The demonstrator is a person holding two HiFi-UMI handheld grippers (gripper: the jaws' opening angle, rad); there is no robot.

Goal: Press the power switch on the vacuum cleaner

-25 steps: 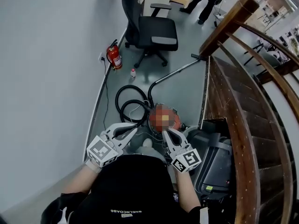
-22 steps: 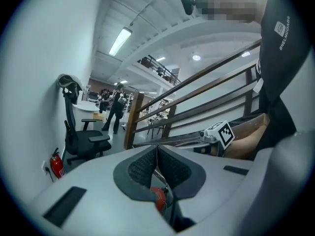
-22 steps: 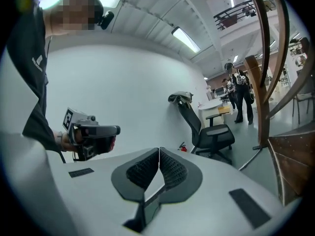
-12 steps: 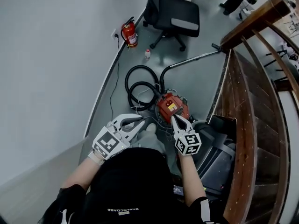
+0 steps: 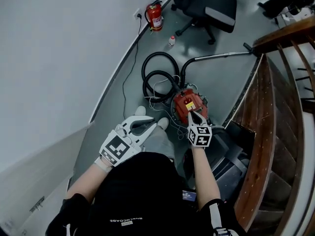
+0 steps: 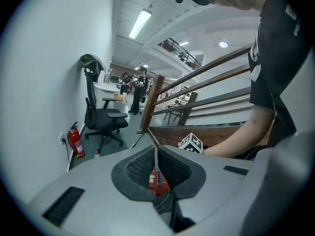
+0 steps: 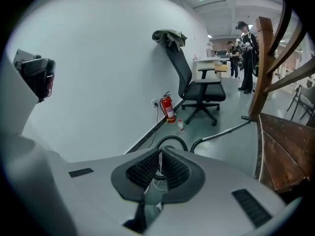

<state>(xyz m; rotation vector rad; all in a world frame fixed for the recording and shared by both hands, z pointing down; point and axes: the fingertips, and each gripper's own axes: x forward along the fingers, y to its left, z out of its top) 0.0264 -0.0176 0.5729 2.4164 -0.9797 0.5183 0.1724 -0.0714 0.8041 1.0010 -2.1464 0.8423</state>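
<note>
Vacuum cleaner [image 5: 181, 101] | right gripper [image 5: 191, 112] pressed together, tip apparently on it | left gripper [image 5: 150, 124] pressed together, empty

Grey floor [image 5: 224, 85]. Red vacuum cleaner [image 5: 188, 103] sits on it just past the tip of my right gripper [image 5: 192, 113]; can't tell if they touch. Black hose [image 5: 158, 75] is coiled on the floor beyond the vacuum, ahead of my left gripper [image 5: 150, 124]. Loose white cord [image 5: 158, 88] is tangled inside the coil. Metal wand [image 5: 221, 56] lies flat further out, to the right of the hose. Far ahead of both grippers a fire extinguisher [image 5: 154, 14] stands by the wall, a small bottle [image 5: 171, 41] near it, and an office chair [image 5: 209, 6] beyond. Dark grey machine [image 5: 229, 154] rests just right of my right gripper.
</note>
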